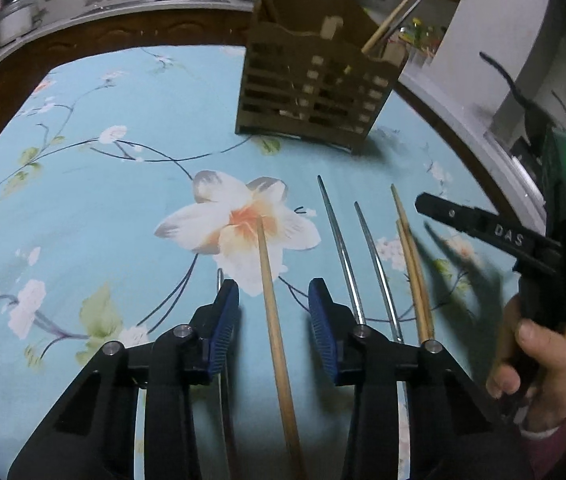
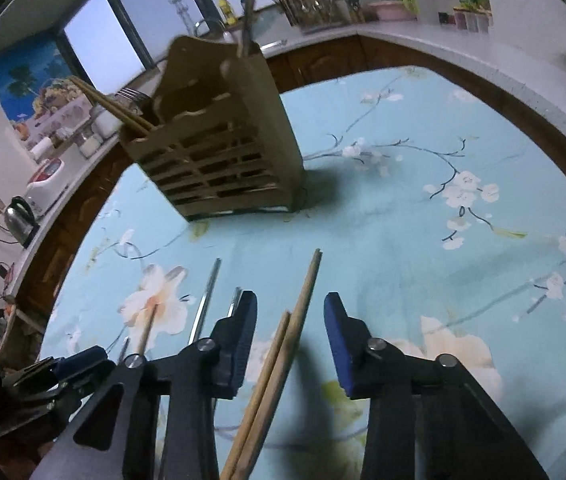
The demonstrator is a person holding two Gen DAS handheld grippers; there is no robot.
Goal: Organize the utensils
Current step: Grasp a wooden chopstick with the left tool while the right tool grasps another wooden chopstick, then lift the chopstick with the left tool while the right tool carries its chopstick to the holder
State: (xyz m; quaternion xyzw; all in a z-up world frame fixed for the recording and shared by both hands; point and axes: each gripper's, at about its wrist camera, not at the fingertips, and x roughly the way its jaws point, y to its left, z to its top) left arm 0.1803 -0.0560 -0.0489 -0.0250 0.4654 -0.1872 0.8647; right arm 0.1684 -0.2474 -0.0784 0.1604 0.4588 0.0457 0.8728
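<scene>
Five loose utensils lie side by side on the table [image 1: 83, 128], which is covered with a blue flowered cloth: one single wooden chopstick [image 1: 271, 312], two metal chopsticks [image 1: 343, 252] and a pair of wooden chopsticks [image 1: 413, 268] lying against each other. One slatted wooden holder [image 1: 311, 92] stands upright farther back on the table, already carrying more chopsticks. The left gripper [image 1: 273, 316] has its jaws spread, with the single wooden chopstick lying between the blue pads and touching neither. The right gripper [image 2: 289, 338] likewise has its jaws spread on either side of the wooden pair [image 2: 283, 352], with a gap at each pad. Only the left wrist view shows the person's hand [image 1: 531, 364] around the right gripper's handle. Only the right wrist view shows the fork tines behind the holder [image 2: 219, 144], the kettle [image 2: 19, 216] on the side counter, and the window.
</scene>
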